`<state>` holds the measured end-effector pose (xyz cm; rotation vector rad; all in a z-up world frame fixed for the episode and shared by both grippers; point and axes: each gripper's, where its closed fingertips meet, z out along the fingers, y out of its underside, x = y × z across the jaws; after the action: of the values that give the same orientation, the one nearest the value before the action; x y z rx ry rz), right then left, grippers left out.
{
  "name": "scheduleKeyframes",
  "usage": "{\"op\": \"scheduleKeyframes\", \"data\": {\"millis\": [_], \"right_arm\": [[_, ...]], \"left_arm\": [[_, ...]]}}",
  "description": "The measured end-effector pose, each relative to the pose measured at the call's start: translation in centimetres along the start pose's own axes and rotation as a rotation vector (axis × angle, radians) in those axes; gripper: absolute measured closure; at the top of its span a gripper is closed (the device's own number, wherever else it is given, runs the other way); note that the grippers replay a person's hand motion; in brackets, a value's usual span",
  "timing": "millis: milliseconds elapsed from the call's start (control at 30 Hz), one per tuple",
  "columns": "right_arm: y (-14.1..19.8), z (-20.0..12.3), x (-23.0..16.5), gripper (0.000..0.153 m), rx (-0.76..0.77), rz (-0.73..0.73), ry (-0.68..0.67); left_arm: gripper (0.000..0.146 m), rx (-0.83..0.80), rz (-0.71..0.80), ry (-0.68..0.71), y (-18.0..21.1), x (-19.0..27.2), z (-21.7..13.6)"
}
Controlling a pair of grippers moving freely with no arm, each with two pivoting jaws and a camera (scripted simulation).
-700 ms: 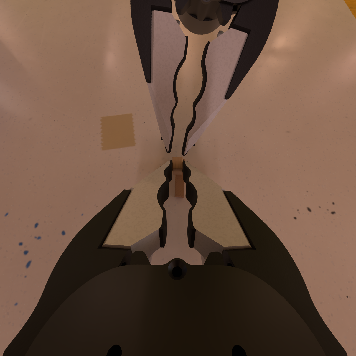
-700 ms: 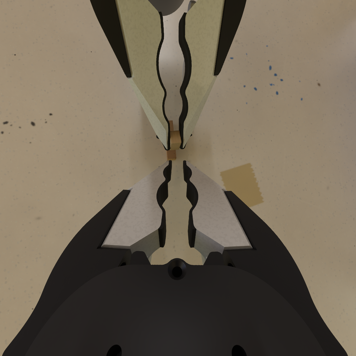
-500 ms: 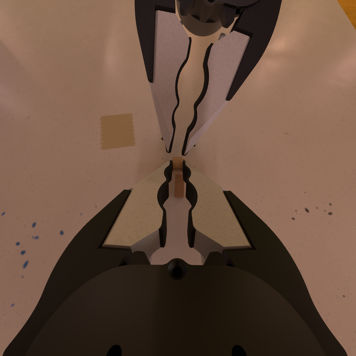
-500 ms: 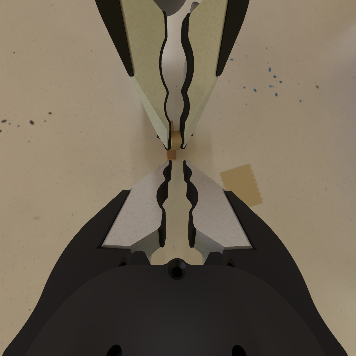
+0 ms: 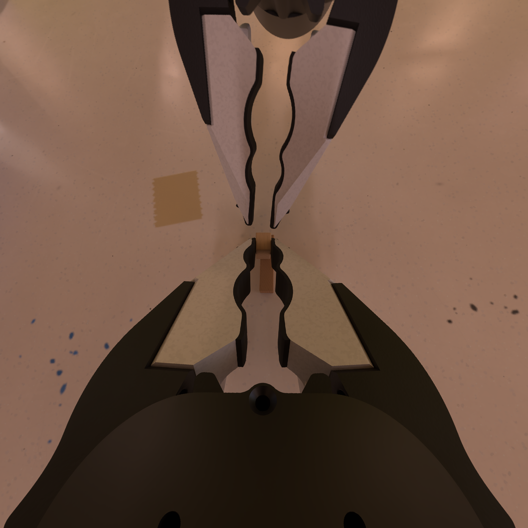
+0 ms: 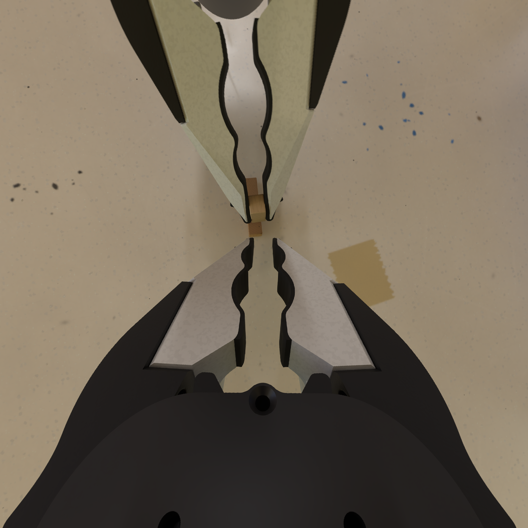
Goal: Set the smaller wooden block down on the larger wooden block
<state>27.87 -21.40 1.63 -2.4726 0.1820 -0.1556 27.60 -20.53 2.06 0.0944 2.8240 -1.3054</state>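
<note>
My left gripper (image 5: 263, 243) is shut on the smaller wooden block (image 5: 263, 241), a pale cube pinched between its tan-padded tips. The larger wooden block (image 5: 265, 275), a narrow darker bar, lies on the table right beneath it. In the right wrist view the left gripper (image 6: 256, 220) holds the cube (image 6: 256, 210) over the bar (image 6: 255, 229), which shows on both sides of the cube. Whether they touch is unclear. My right gripper (image 6: 261, 243) is open a little and empty, tip to tip with the left one. It also shows in the left wrist view (image 5: 260, 225).
A flat tan tape patch (image 5: 177, 198) lies on the beige table (image 5: 428, 200) to one side of the blocks, and shows in the right wrist view (image 6: 360, 271). Blue flecks (image 5: 60, 371) and dark flecks (image 5: 474, 308) mark the tabletop.
The right gripper has straightened to face the left one more squarely and looks slightly nearer. The left gripper still holds the cube over the bar.
</note>
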Motion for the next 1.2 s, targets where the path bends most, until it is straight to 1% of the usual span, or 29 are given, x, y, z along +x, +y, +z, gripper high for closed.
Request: {"op": "scheduleKeyframes", "data": {"millis": [267, 567, 700, 767, 867, 933, 1067, 1200], "right_arm": [[-0.5, -1.0, 0.2, 0.141, 0.039, 0.070, -0.044], [-0.6, -0.5, 0.0, 0.146, 0.015, 0.052, -0.039], [-0.5, -0.5, 0.0, 0.147, -0.018, 0.048, -0.043], [-0.5, -0.5, 0.2, 0.153, -0.046, 0.036, -0.037], [-0.3, -0.4, 0.1, 0.153, -0.061, 0.010, -0.050], [0.3, 0.0, 0.0, 0.153, -0.109, -0.010, -0.054], [-0.8, -0.8, 0.2, 0.153, -0.004, 0.025, -0.060], [-1.2, -1.6, 0.4, 0.149, 0.022, 0.031, -0.045]], "left_arm": [[0.136, -0.010, 0.014, -0.005, 0.1, 0.0, 0.0], [0.136, -0.014, 0.015, -0.006, 0.1, 0.0, 0.1], [0.136, -0.012, 0.008, -0.002, 0.1, 0.0, 0.1], [0.136, -0.014, 0.005, 0.002, 0.2, 0.0, 0.1], [0.136, -0.025, 0.014, 0.003, 0.4, 0.1, -0.1], [0.136, -0.027, 0.010, 0.003, 0.5, 0.1, -0.2], [0.136, -0.021, 0.002, 0.003, 0.7, 0.1, -0.4], [0.136, -0.021, 0.005, 0.010, 0.6, 0.1, -0.4]]}}
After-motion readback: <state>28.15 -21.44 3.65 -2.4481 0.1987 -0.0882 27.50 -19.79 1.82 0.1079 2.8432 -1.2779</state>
